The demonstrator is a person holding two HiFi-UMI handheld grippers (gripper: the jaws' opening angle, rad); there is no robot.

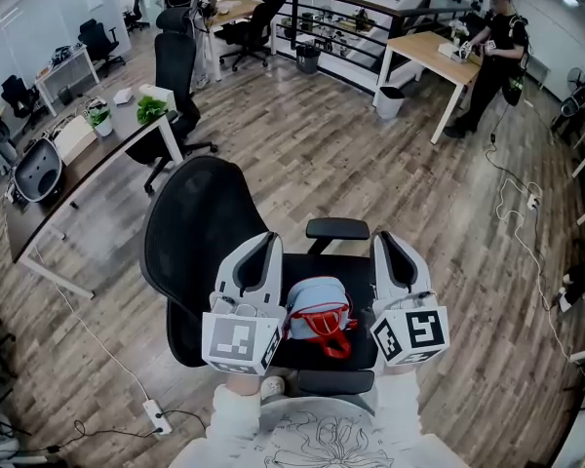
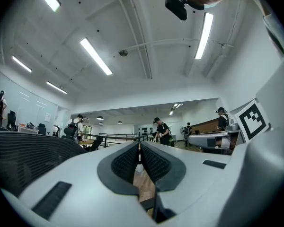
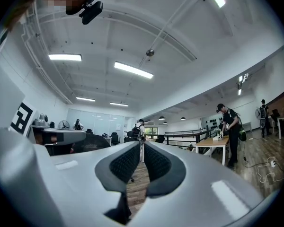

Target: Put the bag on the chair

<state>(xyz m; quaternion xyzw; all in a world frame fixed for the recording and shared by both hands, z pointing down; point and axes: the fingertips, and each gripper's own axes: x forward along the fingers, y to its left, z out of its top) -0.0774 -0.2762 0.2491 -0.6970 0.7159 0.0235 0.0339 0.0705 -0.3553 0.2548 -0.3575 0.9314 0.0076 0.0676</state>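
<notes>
On the black mesh chair (image 1: 190, 232) rests the pale-blue, red-strapped bag (image 1: 317, 305), seemingly done; my left gripper (image 1: 266, 247) and right gripper (image 1: 388, 247) are closed, empty.

Left hand-held gripper (image 1: 269, 240), right hand-held gripper (image 1: 386, 240) — pale grey, black ribbed pads (image 2: 125, 162); white sleeves (image 1: 236, 419).

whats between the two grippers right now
The bag, light blue with red handles, lies on the chair seat between the left gripper and right gripper, both shut and empty; the head view shows it.
</notes>
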